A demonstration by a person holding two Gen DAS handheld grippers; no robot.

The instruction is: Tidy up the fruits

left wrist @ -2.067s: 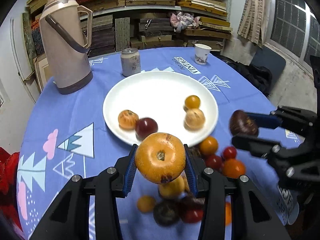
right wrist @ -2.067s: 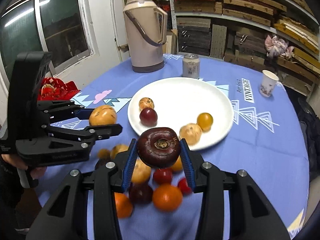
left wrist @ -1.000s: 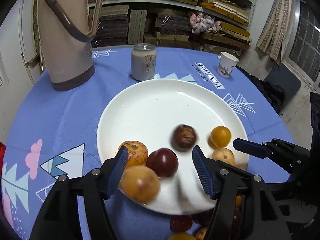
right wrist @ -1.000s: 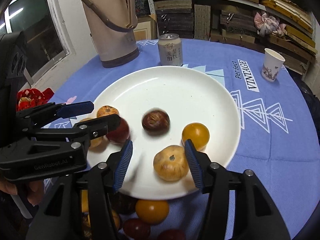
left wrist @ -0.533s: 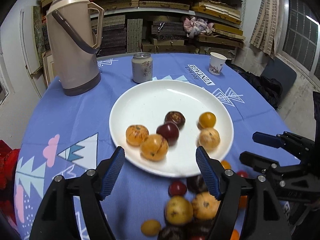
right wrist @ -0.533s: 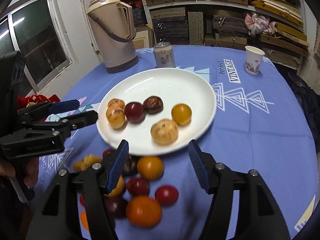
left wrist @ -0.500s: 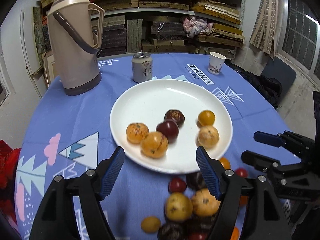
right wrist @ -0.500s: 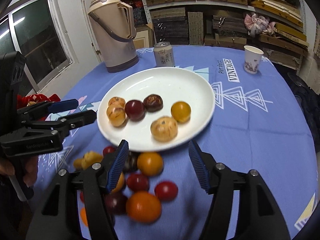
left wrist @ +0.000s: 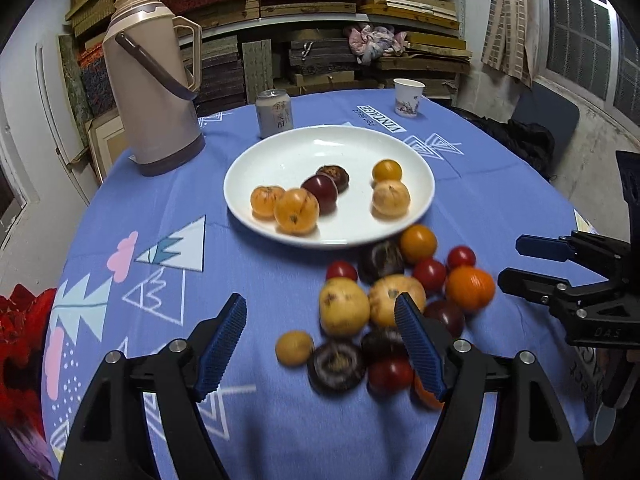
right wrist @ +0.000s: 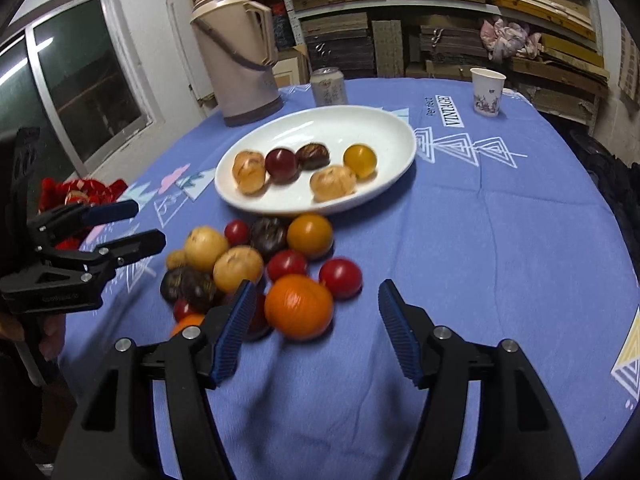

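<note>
A white plate (left wrist: pixel 280 160) (right wrist: pixel 384 128) on the blue tablecloth holds several fruits, among them an orange one (left wrist: pixel 296 211) and a dark red one (left wrist: pixel 320 188). In front of the plate lies a pile of loose fruits with a yellow one (left wrist: pixel 344 308) and a big orange one (left wrist: pixel 470 288) (right wrist: pixel 298 306). My left gripper (left wrist: pixel 322 344) is open and empty, low over the near left of the pile. My right gripper (right wrist: pixel 316 328) is open and empty, just short of the big orange fruit. Each gripper shows in the other's view, the right (left wrist: pixel 532 264) and the left (right wrist: pixel 124 224).
A tan thermos jug (left wrist: pixel 152 92) (right wrist: pixel 236 52) stands at the back left. A drink can (left wrist: pixel 275 114) (right wrist: pixel 329 87) stands behind the plate. A paper cup (left wrist: pixel 408 97) (right wrist: pixel 487 91) stands at the back right. Shelves of stacked wood fill the wall behind.
Both grippers let their fruits go onto the plate, opened, and drew back toward the near side. They now sit lower, by the loose pile.
</note>
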